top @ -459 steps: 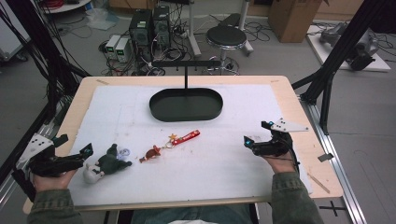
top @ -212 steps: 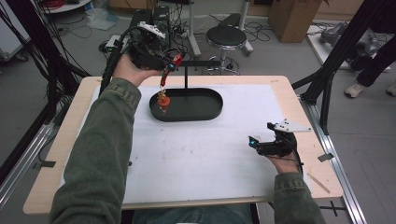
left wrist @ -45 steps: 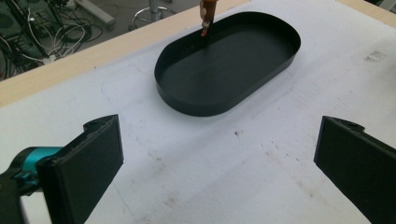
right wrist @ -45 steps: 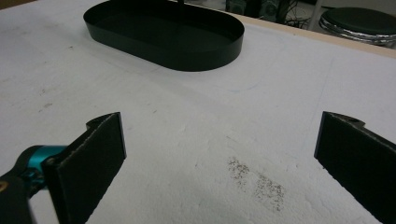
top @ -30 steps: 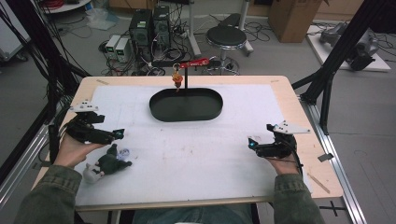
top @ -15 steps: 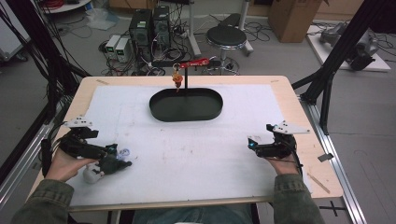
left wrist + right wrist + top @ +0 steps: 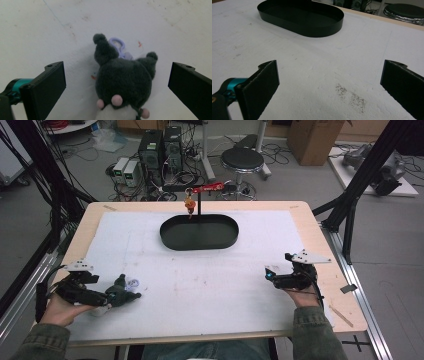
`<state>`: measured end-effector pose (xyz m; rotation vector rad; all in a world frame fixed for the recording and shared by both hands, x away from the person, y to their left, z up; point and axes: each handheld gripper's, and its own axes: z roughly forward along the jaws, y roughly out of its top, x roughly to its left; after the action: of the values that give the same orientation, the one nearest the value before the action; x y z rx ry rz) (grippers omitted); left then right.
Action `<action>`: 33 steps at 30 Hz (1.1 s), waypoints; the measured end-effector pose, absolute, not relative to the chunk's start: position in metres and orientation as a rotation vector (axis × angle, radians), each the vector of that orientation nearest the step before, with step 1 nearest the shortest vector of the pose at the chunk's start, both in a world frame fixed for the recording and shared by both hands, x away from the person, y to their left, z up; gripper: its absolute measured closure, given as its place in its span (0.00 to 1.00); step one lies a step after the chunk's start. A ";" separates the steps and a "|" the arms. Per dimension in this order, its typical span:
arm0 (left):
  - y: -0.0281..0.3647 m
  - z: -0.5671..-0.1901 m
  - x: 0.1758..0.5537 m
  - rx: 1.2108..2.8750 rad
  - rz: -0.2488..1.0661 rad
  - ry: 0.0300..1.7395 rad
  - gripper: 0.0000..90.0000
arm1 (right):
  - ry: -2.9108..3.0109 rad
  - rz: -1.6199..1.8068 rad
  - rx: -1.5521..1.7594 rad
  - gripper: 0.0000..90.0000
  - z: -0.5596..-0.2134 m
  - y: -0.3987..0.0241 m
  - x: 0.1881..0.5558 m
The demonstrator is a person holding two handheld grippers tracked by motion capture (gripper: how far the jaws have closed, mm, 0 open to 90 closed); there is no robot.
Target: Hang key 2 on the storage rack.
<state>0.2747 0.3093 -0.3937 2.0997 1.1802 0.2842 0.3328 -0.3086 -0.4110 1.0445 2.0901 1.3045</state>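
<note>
Left gripper view: dark grey plush keychain toy (image 7: 125, 80) framed between spread fingers (image 7: 47, 87) of left gripper (image 7: 120, 87); pinch not yet made. Closing required next. Right gripper (image 7: 282, 277) idle on desk (image 7: 210, 285), fingers spread.

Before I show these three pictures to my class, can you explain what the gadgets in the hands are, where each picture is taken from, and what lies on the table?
A person sits at a table covered with a white sheet, holding a hand-operated two-jaw gripper in each hand. The high view looks down from above. The other two come from cameras riding on each gripper.

The left gripper is open, its jaws on either side of a dark plush toy with a purple clip, not squeezing it. The right gripper is open over the bare sheet, holding nothing.

Farther back stands a black oval tray with a post; a red keychain hangs from its arm.
</note>
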 end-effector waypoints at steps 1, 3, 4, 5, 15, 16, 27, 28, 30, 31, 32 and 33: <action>0.310 -0.396 0.274 2.102 0.278 1.184 0.02 | 2.090 1.303 1.044 0.01 -0.411 -0.309 0.333; 0.312 -0.399 0.271 2.109 0.264 1.193 0.02 | 2.090 1.301 1.044 0.01 -0.411 -0.309 0.333; 0.312 -0.401 0.270 2.121 0.254 1.194 0.02 | 2.090 1.301 1.044 0.01 -0.411 -0.309 0.333; 0.313 -0.402 0.269 2.128 0.249 1.195 0.03 | 2.090 1.301 1.044 0.01 -0.411 -0.309 0.333; 0.314 -0.414 0.265 2.185 0.205 1.201 0.12 | 2.089 1.303 1.043 0.01 -0.411 -0.308 0.333; 0.314 -0.414 0.264 2.183 0.207 1.203 0.14 | 2.089 1.302 1.045 0.01 -0.411 -0.308 0.333; 0.313 -0.416 0.263 2.197 0.184 1.169 0.49 | 2.090 1.304 1.045 0.01 -0.411 -0.309 0.333; 0.313 -0.416 0.263 2.196 0.188 1.168 0.50 | 2.090 1.302 1.045 0.01 -0.411 -0.308 0.333; 0.314 -0.415 0.263 2.194 0.198 1.167 0.52 | 2.089 1.304 1.044 0.01 -0.411 -0.308 0.333; 0.314 -0.415 0.263 2.193 0.201 1.169 0.53 | 2.089 1.303 1.045 0.01 -0.411 -0.308 0.333; 0.314 -0.415 0.263 2.192 0.206 1.170 0.53 | 2.090 1.302 1.047 0.01 -0.411 -0.308 0.333; 0.315 -0.414 0.264 2.191 0.213 1.169 0.54 | 2.090 1.304 1.048 0.01 -0.411 -0.308 0.333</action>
<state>0.2635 0.3148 -0.4137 2.1910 1.1691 0.2130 0.3327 -0.3085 -0.4109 1.0480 2.0896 1.3037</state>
